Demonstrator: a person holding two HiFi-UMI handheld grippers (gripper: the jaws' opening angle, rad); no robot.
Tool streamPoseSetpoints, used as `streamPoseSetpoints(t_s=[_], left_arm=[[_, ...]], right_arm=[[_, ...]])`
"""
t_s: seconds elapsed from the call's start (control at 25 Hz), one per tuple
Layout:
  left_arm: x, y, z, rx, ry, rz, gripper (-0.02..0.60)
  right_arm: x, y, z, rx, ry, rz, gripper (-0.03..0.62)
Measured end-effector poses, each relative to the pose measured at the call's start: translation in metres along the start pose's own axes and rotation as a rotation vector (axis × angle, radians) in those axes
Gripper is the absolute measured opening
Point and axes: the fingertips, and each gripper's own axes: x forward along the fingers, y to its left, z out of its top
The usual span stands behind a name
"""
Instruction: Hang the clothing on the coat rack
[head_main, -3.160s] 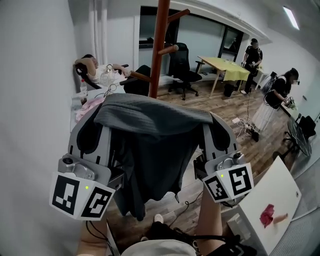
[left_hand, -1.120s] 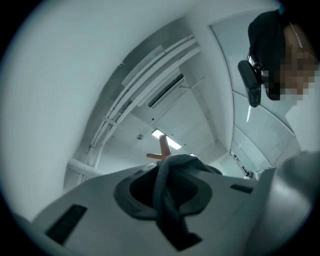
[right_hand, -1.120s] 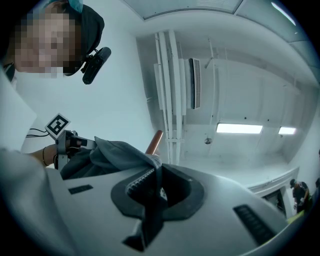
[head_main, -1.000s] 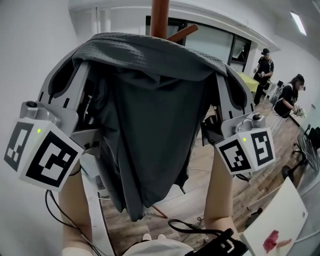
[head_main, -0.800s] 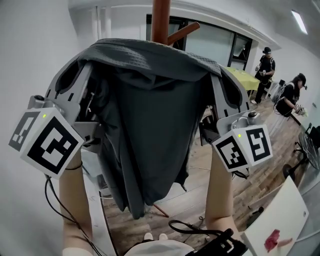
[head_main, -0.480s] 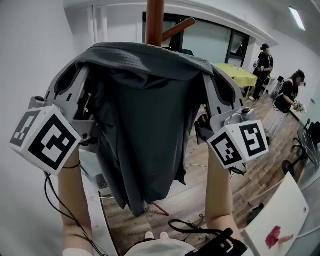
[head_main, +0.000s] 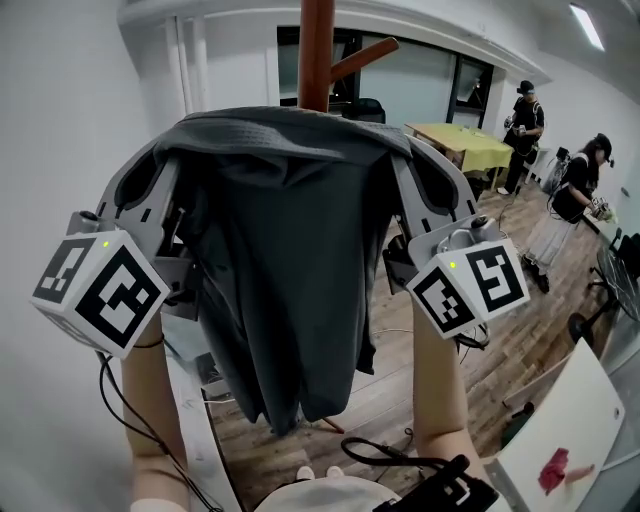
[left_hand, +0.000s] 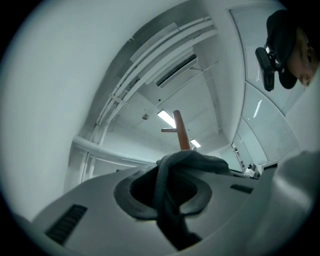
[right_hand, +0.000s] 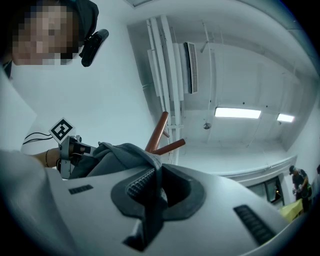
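Observation:
A dark grey garment (head_main: 290, 260) hangs stretched between my two grippers, both raised high. My left gripper (head_main: 170, 160) is shut on its left top edge, where the cloth (left_hand: 170, 190) is pinched between the jaws. My right gripper (head_main: 410, 160) is shut on the right top edge, its cloth (right_hand: 152, 200) clamped by the ribbed pads. The brown wooden coat rack post (head_main: 316, 55) rises just behind the garment's top, with a peg (head_main: 362, 58) angling up to the right. The post (left_hand: 181, 131) shows past the left jaws, and post and pegs (right_hand: 159, 132) past the right ones.
A white wall (head_main: 70, 120) is close on the left. Two people (head_main: 575, 185) stand at the far right near a yellow-green table (head_main: 460, 140). Cables (head_main: 380, 455) lie on the wooden floor by my feet. A white board (head_main: 560, 450) sits low right.
Both grippers rose with the garment toward the rack's top, then over the last second dipped slightly and drew a little closer together. The grip on the cloth is unchanged.

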Motion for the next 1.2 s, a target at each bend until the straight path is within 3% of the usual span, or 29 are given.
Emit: streamPoseSetpoints(t_s=[1.2], left_arm=[[0.000, -0.005, -0.058, 0.015, 0.127, -0.017, 0.055]], right_arm=[[0.004, 0.021, -0.038, 0.035, 0.046, 0.075, 0.031]])
